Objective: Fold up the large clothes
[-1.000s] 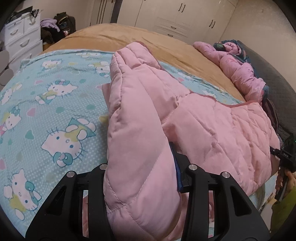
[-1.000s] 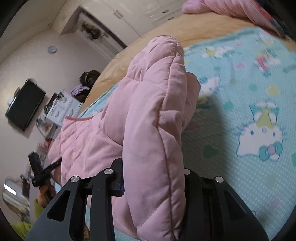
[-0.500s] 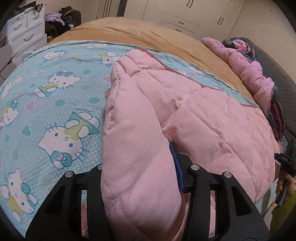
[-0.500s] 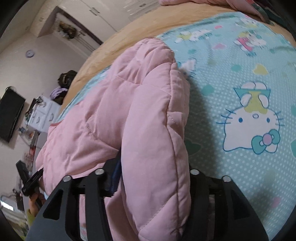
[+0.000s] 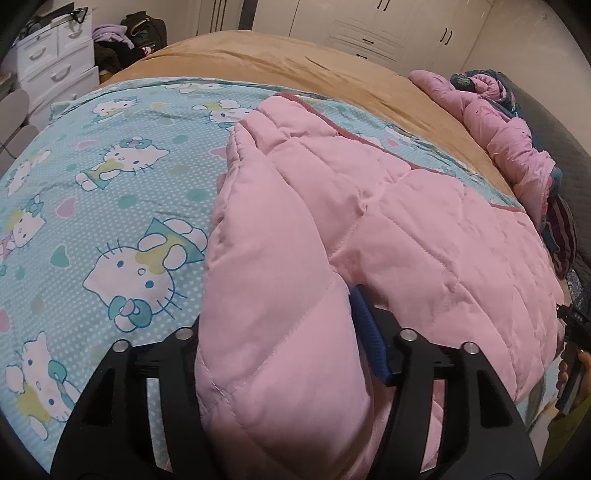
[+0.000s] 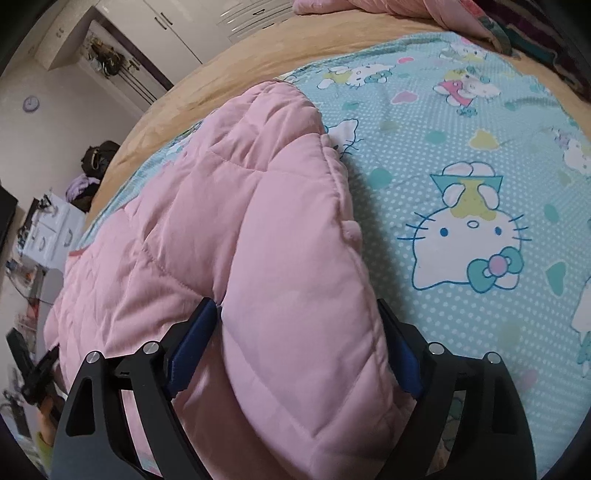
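A pink quilted jacket [image 5: 424,240] lies on the bed's Hello Kitty sheet [image 5: 110,184], with its near edge folded over into a thick roll. My left gripper [image 5: 280,317] straddles one end of that roll. Its jaws are opening: the right blue pad [image 5: 369,332] stands just off the fabric and the left finger is hidden behind it. In the right wrist view the jacket [image 6: 221,221] fills the left half of the sheet [image 6: 461,166]. My right gripper [image 6: 295,310] straddles the other end, jaws opening wide, with both blue pads [image 6: 192,350] beside the puffed fabric.
A tan blanket [image 5: 277,62] covers the far part of the bed. More pink bedding [image 5: 509,140] is heaped at the far right. White drawers [image 5: 55,62] and bags [image 5: 125,40] stand beyond the bed's left side, wardrobes [image 5: 369,26] at the back. A hand [image 5: 572,373] holds the other gripper at the right edge.
The lifted jacket fold has sunk flat onto the bed. Both grippers' jaws have spread apart, the right one much wider, and their blue pads have come into view.
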The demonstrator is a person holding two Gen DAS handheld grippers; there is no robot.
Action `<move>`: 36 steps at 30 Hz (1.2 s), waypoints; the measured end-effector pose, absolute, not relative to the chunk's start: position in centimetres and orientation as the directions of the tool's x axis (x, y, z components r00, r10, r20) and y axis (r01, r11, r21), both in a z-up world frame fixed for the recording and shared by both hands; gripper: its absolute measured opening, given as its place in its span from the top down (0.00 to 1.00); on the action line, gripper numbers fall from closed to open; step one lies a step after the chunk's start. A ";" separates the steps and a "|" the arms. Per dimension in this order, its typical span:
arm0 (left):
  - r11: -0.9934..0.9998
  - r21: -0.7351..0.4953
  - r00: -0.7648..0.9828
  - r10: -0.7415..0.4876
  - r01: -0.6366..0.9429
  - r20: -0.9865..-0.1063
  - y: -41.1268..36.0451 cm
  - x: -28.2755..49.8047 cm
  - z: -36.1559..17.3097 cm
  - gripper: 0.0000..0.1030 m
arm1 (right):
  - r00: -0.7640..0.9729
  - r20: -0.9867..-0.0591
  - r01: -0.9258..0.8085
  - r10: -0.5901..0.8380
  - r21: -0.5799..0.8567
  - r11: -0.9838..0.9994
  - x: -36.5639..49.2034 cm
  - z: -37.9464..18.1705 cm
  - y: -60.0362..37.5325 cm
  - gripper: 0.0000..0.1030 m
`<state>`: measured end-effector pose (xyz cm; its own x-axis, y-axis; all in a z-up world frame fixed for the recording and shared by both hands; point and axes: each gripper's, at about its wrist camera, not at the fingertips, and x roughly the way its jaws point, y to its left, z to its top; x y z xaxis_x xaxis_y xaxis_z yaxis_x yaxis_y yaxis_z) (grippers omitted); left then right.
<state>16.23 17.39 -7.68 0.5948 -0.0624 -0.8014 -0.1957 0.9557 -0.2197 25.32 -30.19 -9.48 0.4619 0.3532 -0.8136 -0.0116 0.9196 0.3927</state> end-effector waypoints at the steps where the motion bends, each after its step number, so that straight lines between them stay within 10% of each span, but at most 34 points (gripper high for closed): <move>1: 0.956 -0.217 0.593 -0.059 -0.197 -0.803 17.4 16.2 -7.6 0.42 | 0.467 -0.818 -0.008 0.334 0.374 0.927 25.1 -9.3 -30.2 0.07; 8: 0.958 -0.178 0.594 -0.009 -0.227 -0.804 17.6 15.1 -6.4 0.09 | 0.516 -0.803 -0.033 0.300 0.331 0.943 23.1 -7.0 -29.8 0.07; 36: 0.990 -0.098 0.831 0.032 -0.104 -0.555 10.8 0.4 2.7 0.09 | 0.817 -0.492 -0.264 0.302 0.147 0.953 3.9 3.8 -23.5 0.04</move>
